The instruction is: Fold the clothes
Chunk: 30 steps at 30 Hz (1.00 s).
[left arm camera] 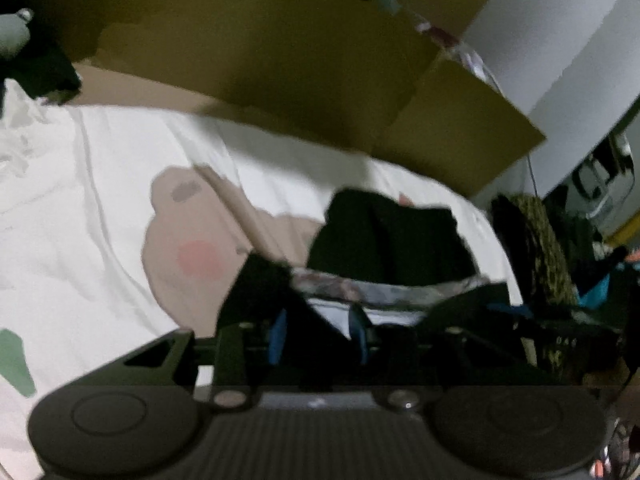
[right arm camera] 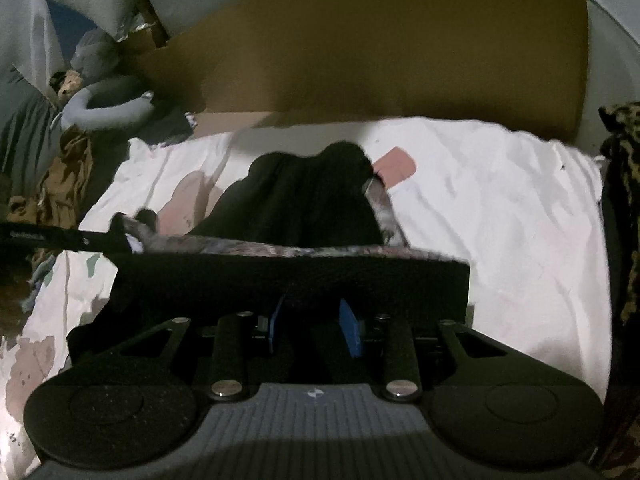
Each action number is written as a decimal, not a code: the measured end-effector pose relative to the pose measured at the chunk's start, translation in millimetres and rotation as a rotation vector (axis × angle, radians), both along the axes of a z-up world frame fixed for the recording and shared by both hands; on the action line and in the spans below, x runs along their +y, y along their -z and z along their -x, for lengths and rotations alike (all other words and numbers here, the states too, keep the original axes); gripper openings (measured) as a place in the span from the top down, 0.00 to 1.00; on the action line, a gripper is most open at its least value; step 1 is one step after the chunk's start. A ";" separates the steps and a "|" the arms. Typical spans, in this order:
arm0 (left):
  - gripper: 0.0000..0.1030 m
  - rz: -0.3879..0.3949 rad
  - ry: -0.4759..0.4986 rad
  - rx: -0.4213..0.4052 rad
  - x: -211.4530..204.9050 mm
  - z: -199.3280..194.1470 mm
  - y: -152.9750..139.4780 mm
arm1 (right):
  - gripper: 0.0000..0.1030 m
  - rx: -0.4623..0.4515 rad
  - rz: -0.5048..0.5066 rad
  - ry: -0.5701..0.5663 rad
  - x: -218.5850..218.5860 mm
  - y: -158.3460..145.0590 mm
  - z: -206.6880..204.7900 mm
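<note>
Blue pads of my right gripper [right arm camera: 316, 328] sit nearest the lens, partly closed with the dark hem of the garment [right arm camera: 304, 208] bunched between them. I read that as a grip, though the cloth is black on black and contact itself is hard to see. Left gripper [left arm camera: 320, 332] is also partly closed, with pale patterned fabric and a dark fold running between its pads; looks pinched, picture is blurred.

Garment lies on the bed [right arm camera: 500, 208], on a white sheet with a bear print [left arm camera: 192, 232]. Near edge is stretched between my two grippers, with a patterned band [right arm camera: 248, 247] showing along it. Far end is humped up toward the cardboard [left arm camera: 280, 52] propped behind the bed.

Handling, my judgement:
- soft, light, no stiffness; it sags wherever unsupported
- thin weave probably slides on the pads, so take a doubled hem, not a single layer
- best holds are the two corners of the near edge, well apart, to keep the edge taut
- sheet underneath is loose too; a low pinch could catch it along with the garment
</note>
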<state>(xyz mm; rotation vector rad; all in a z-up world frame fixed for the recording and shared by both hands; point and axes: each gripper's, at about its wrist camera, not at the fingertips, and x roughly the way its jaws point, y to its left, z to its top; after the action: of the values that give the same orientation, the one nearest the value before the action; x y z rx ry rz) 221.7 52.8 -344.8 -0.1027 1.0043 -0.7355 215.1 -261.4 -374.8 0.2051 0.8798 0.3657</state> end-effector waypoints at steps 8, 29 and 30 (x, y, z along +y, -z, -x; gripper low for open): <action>0.65 -0.016 -0.026 -0.022 6.9 -4.2 -2.0 | 0.62 -0.013 0.003 0.086 -17.8 -7.9 1.6; 0.68 -0.039 -0.034 0.073 -7.0 -26.1 39.8 | 0.60 0.072 -0.133 0.222 -64.8 13.1 -4.5; 0.75 -0.035 -0.032 0.076 -7.2 -26.0 40.2 | 0.69 0.069 -0.137 0.224 -65.9 12.7 -4.8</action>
<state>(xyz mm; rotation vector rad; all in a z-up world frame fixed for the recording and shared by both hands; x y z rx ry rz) 247.7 45.6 -385.0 -0.1170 1.0855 -0.6885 219.9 -327.3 -387.5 0.4410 0.8905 0.2103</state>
